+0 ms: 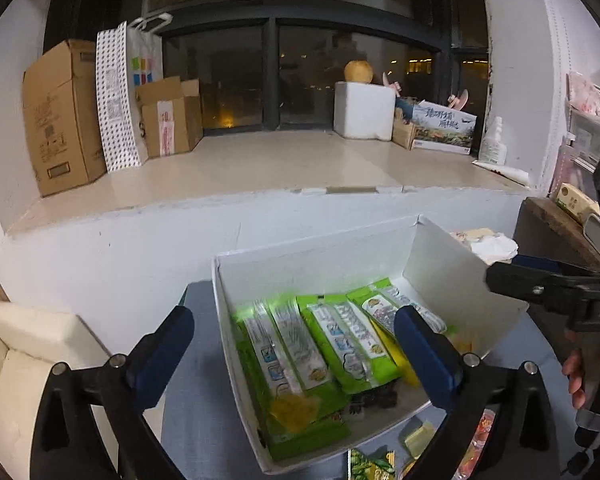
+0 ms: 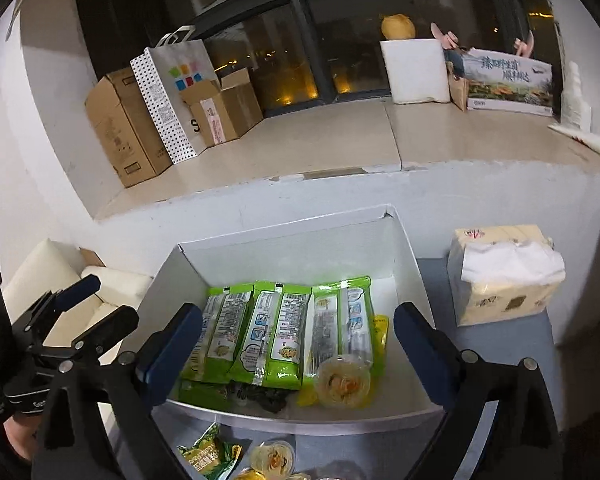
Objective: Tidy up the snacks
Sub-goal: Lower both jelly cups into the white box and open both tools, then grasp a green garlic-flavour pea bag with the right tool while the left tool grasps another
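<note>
A white cardboard box (image 1: 316,254) (image 2: 292,244) stands on a grey table and holds several green snack packs (image 1: 340,340) (image 2: 276,328), a clear jelly cup (image 2: 342,386) and dark wrapped pieces (image 1: 376,398). My left gripper (image 1: 296,356) is open and empty above the box's near left part. My right gripper (image 2: 298,354) is open and empty above the box's near edge; it also shows at the right of the left wrist view (image 1: 548,292). Loose snacks lie on the table before the box: a green pack (image 2: 208,456) (image 1: 370,466) and jelly cups (image 2: 272,456).
A tissue pack (image 2: 504,276) stands right of the box. A cream chair (image 1: 32,352) is at the left. Behind is a low white wall and a window ledge (image 1: 260,164) with cardboard boxes (image 1: 60,116), a dotted paper bag (image 1: 120,96) and a foam box (image 1: 364,110).
</note>
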`<state>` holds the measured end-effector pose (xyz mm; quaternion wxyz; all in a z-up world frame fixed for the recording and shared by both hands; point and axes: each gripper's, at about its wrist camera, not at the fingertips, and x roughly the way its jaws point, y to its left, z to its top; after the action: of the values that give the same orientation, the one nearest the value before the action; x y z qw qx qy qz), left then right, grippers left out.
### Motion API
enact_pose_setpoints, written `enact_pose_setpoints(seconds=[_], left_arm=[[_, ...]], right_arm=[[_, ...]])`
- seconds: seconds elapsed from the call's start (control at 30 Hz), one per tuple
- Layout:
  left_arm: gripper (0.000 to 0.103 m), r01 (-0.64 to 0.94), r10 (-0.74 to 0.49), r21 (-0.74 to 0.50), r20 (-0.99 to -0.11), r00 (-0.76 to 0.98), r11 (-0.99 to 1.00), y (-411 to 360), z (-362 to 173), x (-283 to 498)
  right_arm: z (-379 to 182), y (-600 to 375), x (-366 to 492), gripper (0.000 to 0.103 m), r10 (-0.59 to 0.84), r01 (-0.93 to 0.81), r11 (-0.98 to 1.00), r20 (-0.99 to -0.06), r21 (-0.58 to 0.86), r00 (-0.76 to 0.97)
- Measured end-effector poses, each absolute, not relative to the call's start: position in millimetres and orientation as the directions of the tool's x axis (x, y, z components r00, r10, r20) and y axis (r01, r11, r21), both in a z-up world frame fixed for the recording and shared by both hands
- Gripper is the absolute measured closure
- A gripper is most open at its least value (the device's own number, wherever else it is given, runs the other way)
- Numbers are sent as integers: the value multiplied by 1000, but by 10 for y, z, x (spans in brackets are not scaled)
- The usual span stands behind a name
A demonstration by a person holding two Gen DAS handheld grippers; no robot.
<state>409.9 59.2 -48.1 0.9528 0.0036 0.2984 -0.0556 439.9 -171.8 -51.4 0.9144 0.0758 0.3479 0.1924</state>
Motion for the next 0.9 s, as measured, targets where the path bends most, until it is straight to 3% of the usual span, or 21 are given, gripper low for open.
enact_pose_setpoints(seconds=[0.27, 0.53, 0.77, 0.9], left_arm=[[0, 139, -133, -33, -572, 810, 990, 578, -422, 3690], [0, 151, -159, -61, -546, 822, 987, 541, -411, 2688], [0, 208, -242, -124, -564, 790, 970, 352, -763, 1956], [0, 213, -239, -117, -621, 747, 970, 206, -1025, 1747]], right_arm=[[-377, -1848, 4023, 0, 419, -311, 908, -571, 282, 706], [-281, -2138, 3097, 0, 422, -334, 906, -530, 259, 736], [-830, -2395, 2356, 0, 371, -278, 929, -591, 246, 716], [-1264, -2508, 2224, 0, 318, -208, 948, -656, 242, 685]])
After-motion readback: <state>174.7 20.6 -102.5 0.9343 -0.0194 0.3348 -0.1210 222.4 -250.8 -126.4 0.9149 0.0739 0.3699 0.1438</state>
